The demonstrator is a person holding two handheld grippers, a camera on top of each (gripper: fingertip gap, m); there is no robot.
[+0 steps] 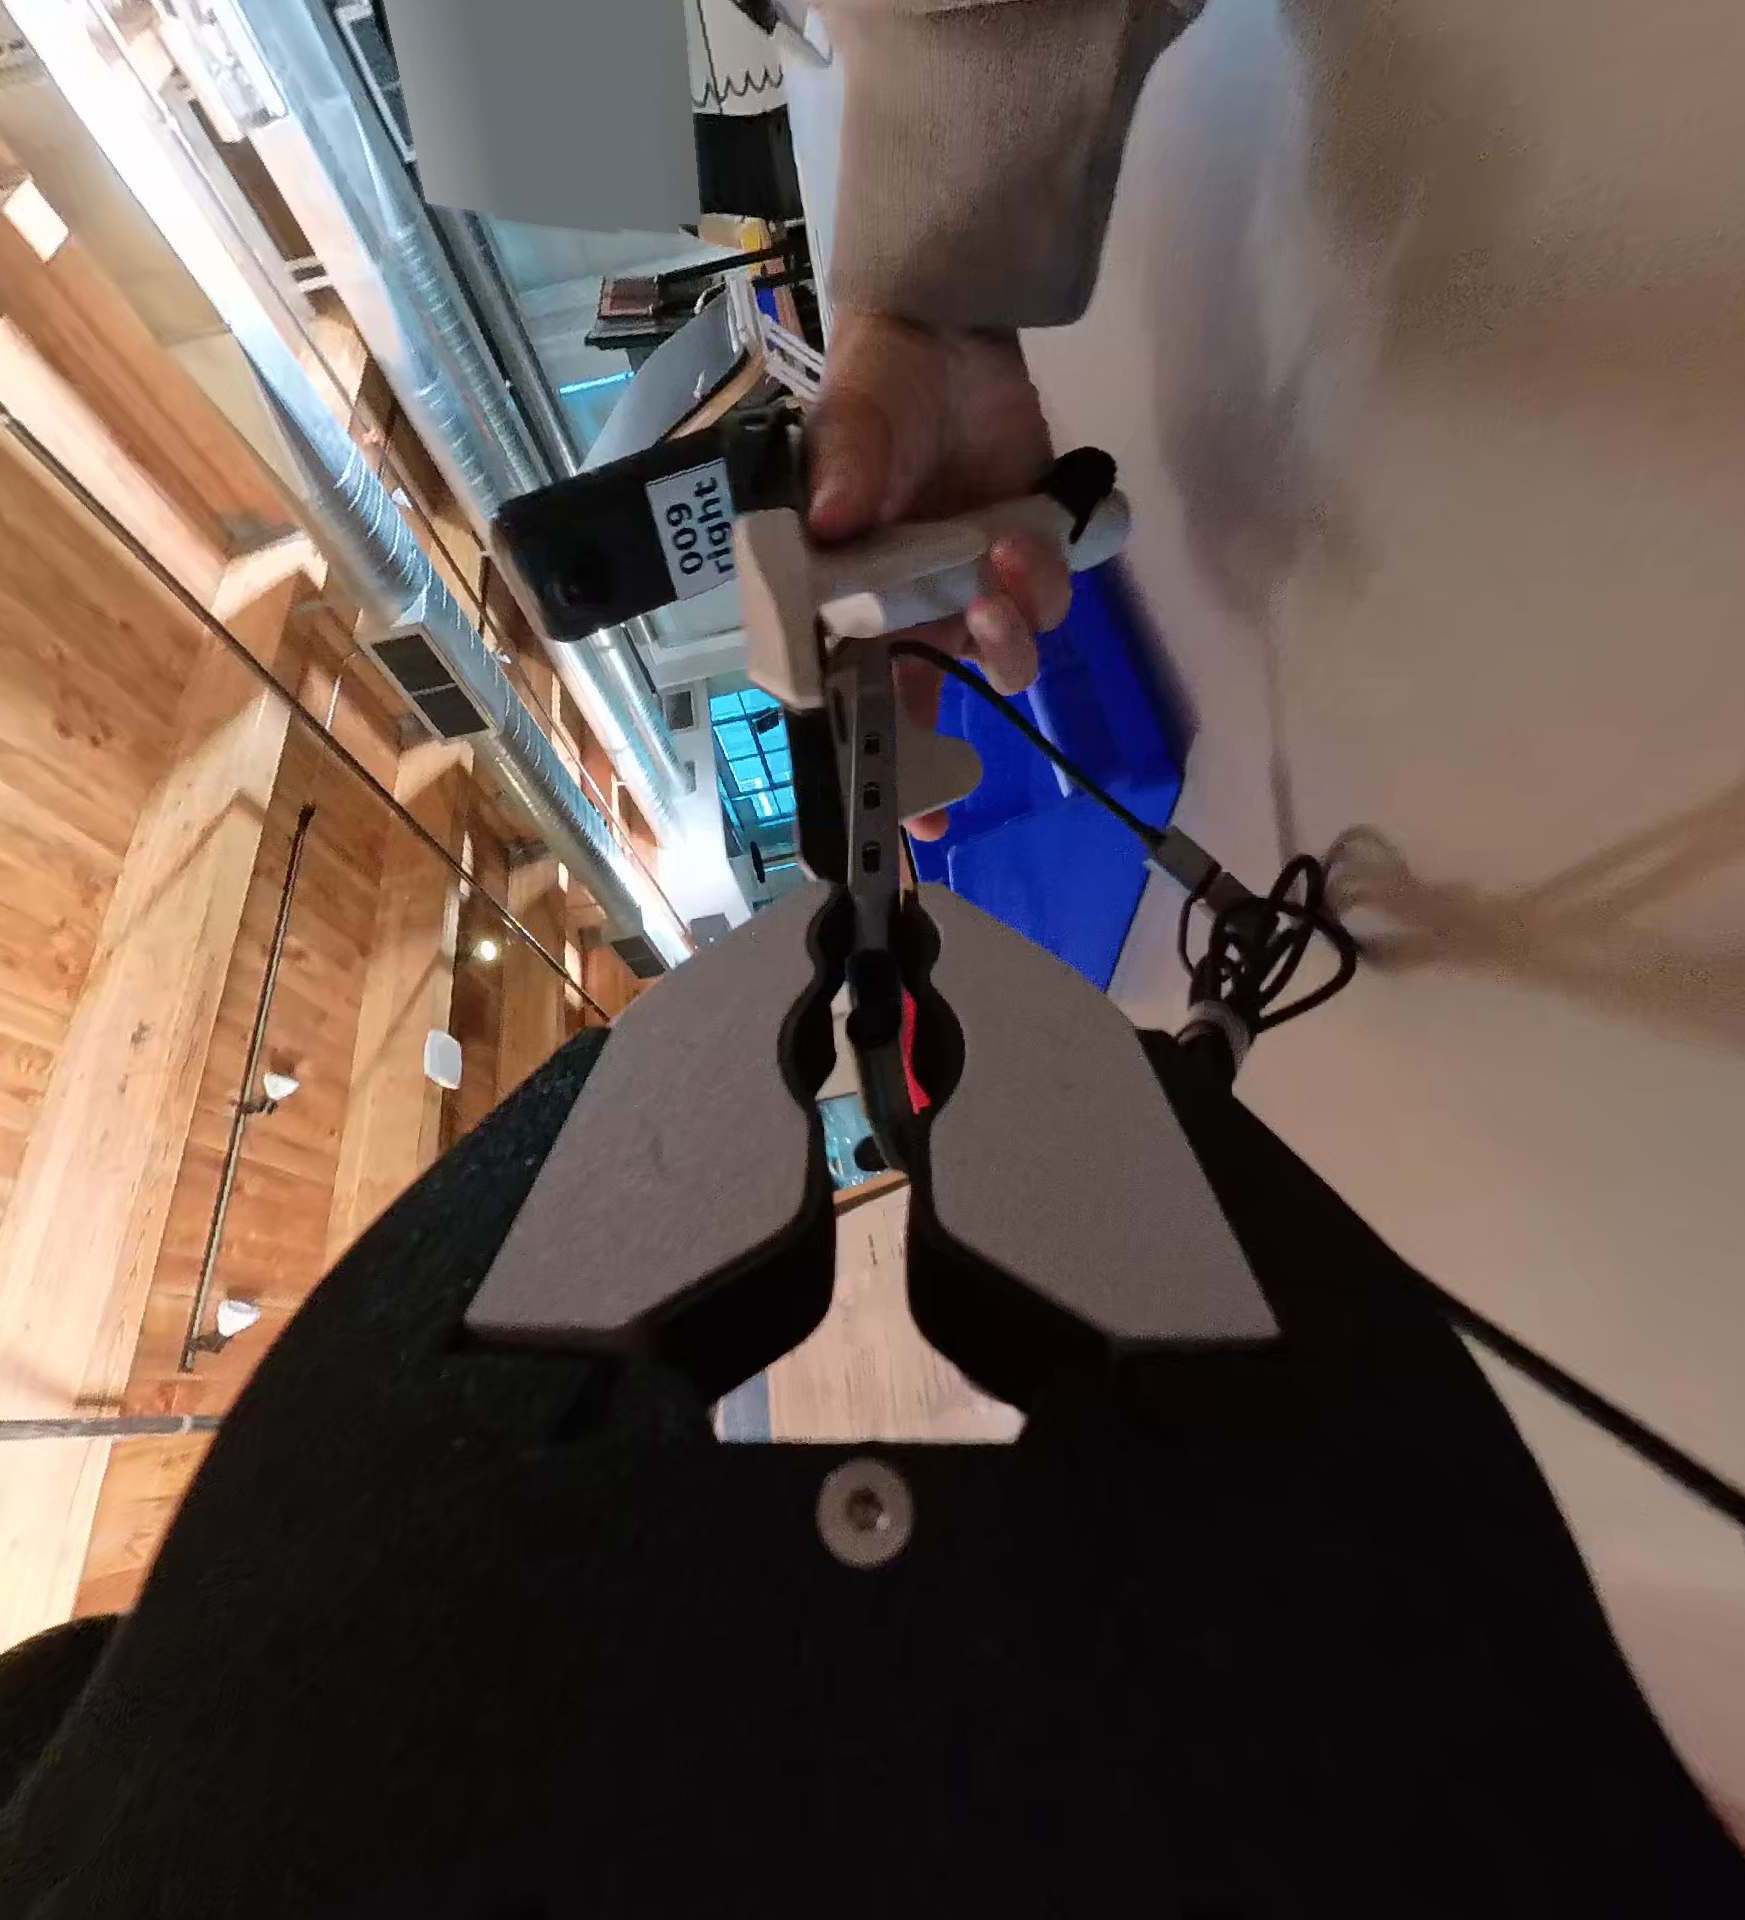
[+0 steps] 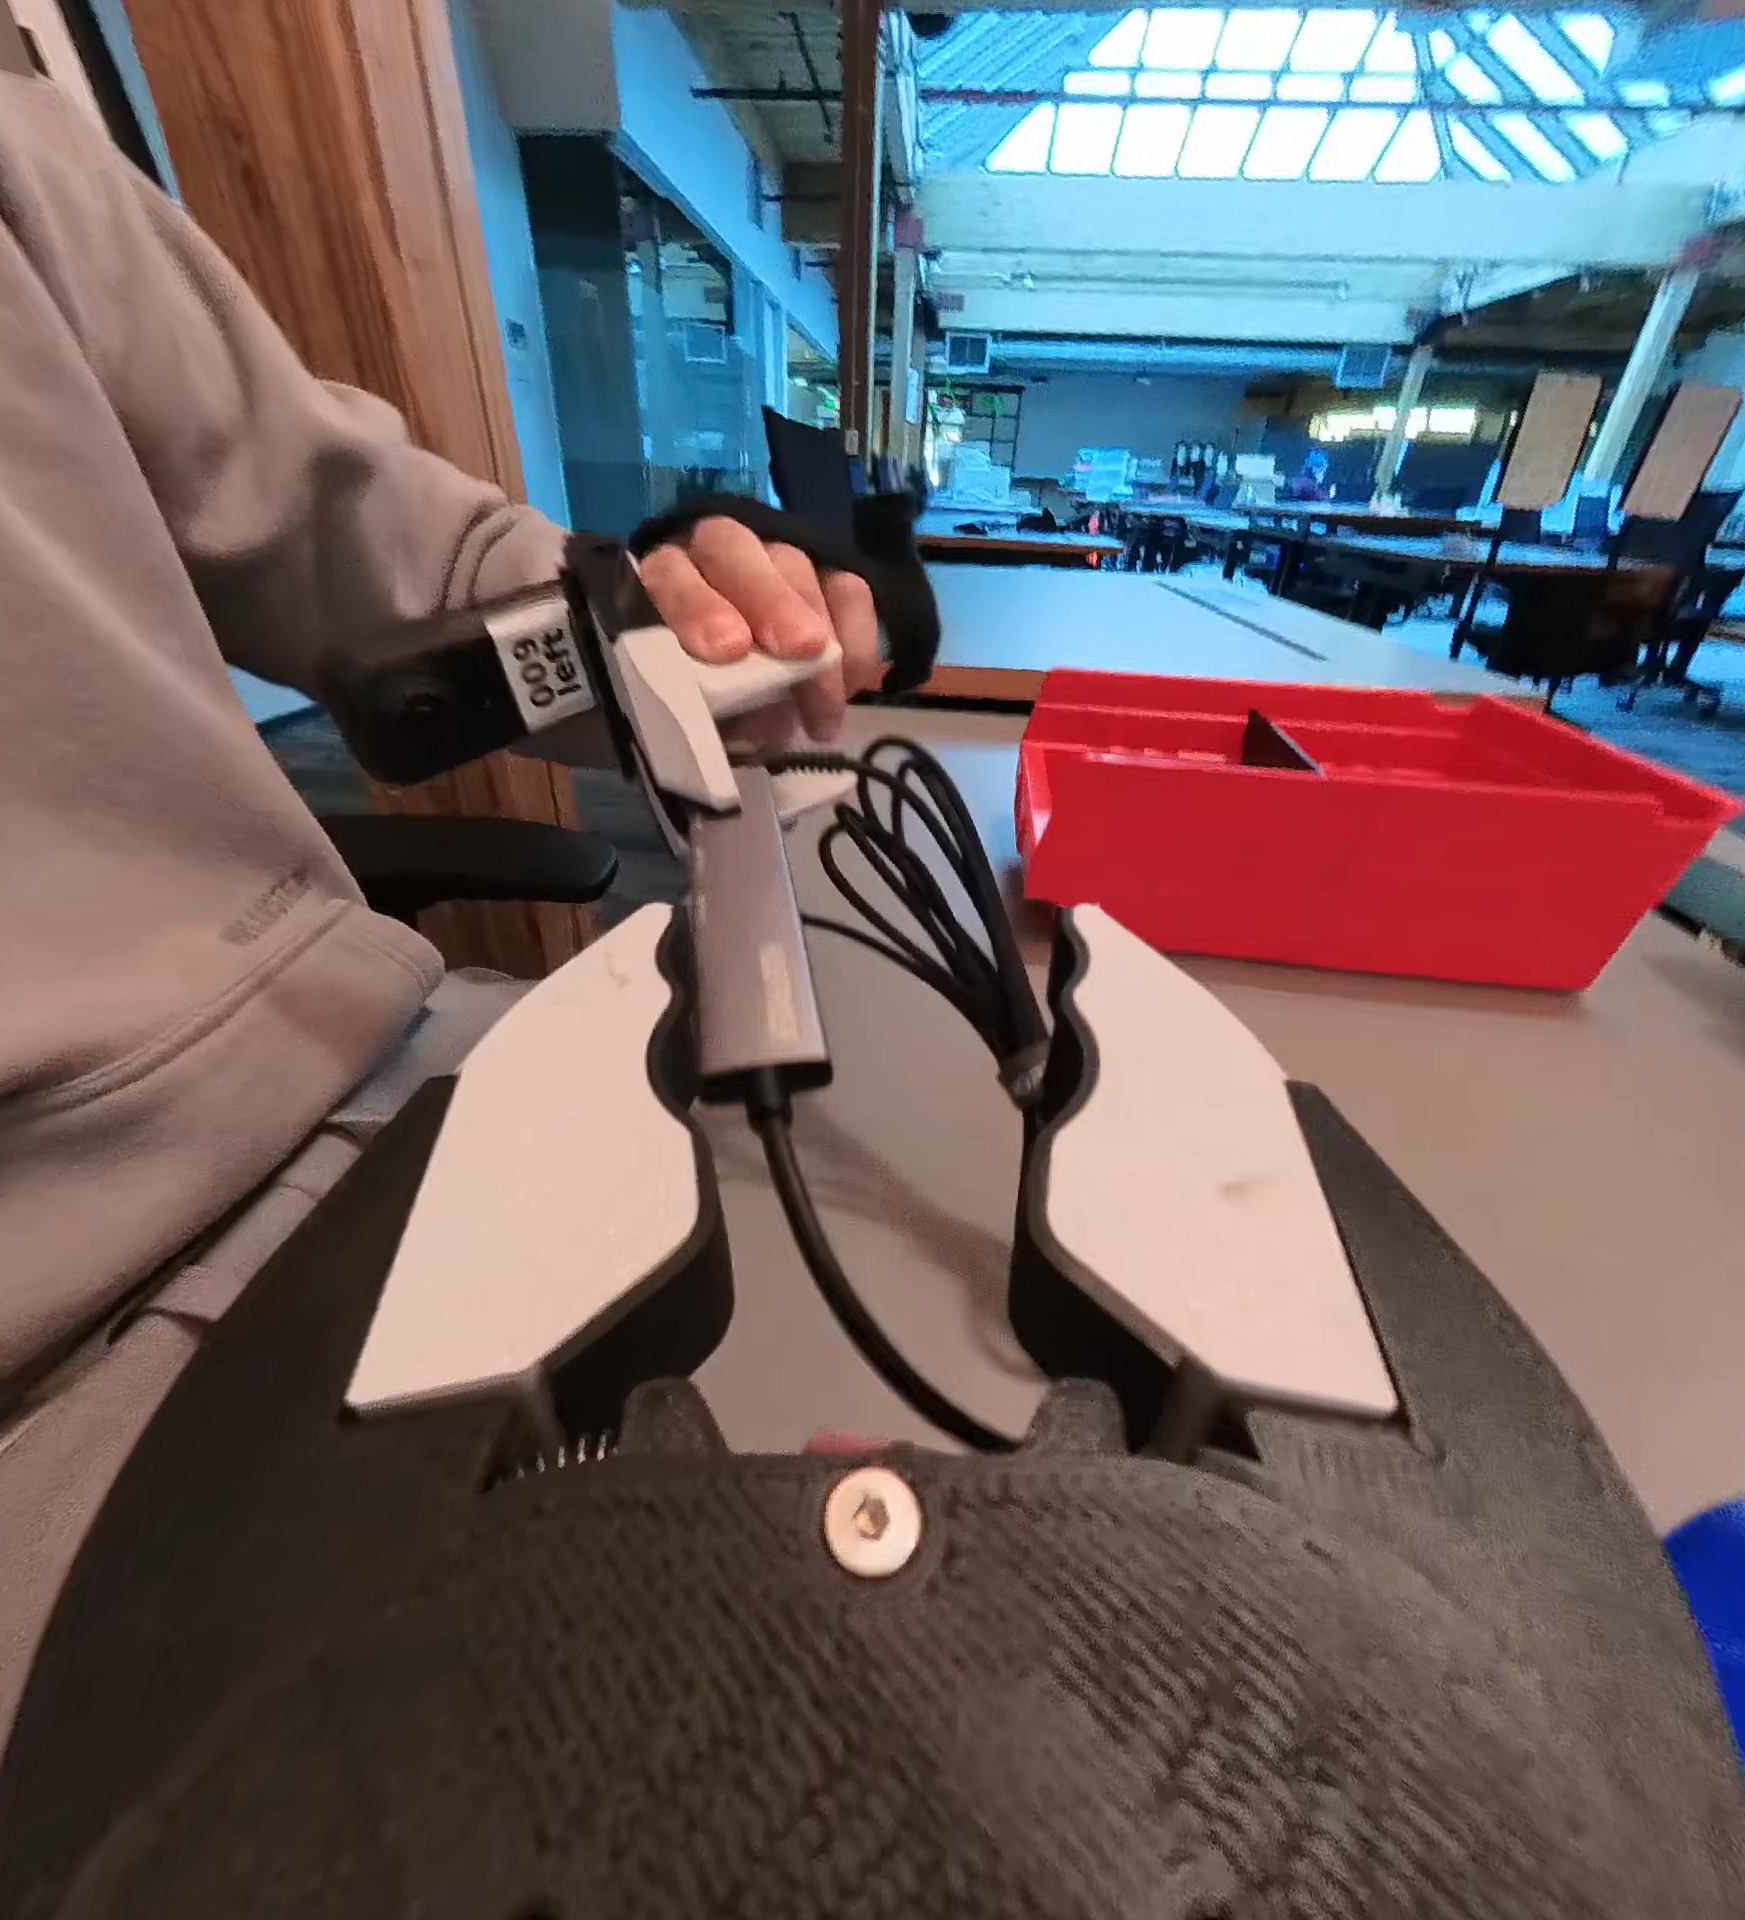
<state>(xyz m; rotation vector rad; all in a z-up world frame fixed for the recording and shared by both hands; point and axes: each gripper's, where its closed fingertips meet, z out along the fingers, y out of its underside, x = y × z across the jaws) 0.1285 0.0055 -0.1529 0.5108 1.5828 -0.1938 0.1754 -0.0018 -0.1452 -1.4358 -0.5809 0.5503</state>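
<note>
The left tongs point(image 1: 873, 914) are closing on one end of a slim grey metal hub with a row of ports point(image 1: 870, 810), and the jaws are standing almost together with only the hub's thickness between them. The right tongs point(image 2: 868, 920) are standing wide apart and gripping nothing. The hub point(image 2: 754, 956) is hanging in their gap, close to the left-hand finger and apparently clear of it, above the grey worktop point(image 2: 1470, 1143). A black cable is leaving the hub's lower end and running down between the right tongs. A tied bundle of black cable point(image 2: 920, 852) is dangling just beside the hub, near the other finger.

Handling, as a judgement: the hub is smooth and narrow, so the hold is looking safest with the pads pressing flat on its broad faces, not its edges. Its long body is acting as a lever below the left tongs, so a steady wrist is mattering. The loose bundle is adding swinging weight and could be snagging a finger, so it is worth keeping clear.

Count:
- One hub
- One cable bundle
- One red plastic bin point(image 2: 1346, 873) on the worktop, well apart from the hub
- At least one blue plastic bin point(image 1: 1044, 862)
- Two tongs
- Two hands, the left hand point(image 2: 754, 603) and the right hand point(image 1: 920, 447)
</note>
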